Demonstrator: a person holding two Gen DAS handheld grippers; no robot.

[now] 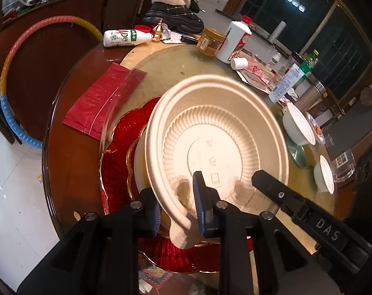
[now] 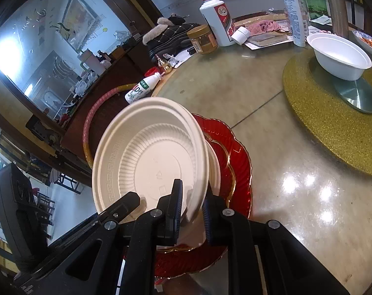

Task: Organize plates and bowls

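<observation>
Both fingers pinching beige bowl rim, tilted over red plate, bare tabletop rightward

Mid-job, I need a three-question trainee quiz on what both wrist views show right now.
1. True or false: both tongs, left and right, are clamped on the rim of one beige bowl.
2. What lies directly beneath that bowl? A) red scalloped plate B) gold glitter mat C) red packet
3. What stands on the metal turntable hub?

Key: 1 true; 2 A; 3 a white bowl.
</observation>
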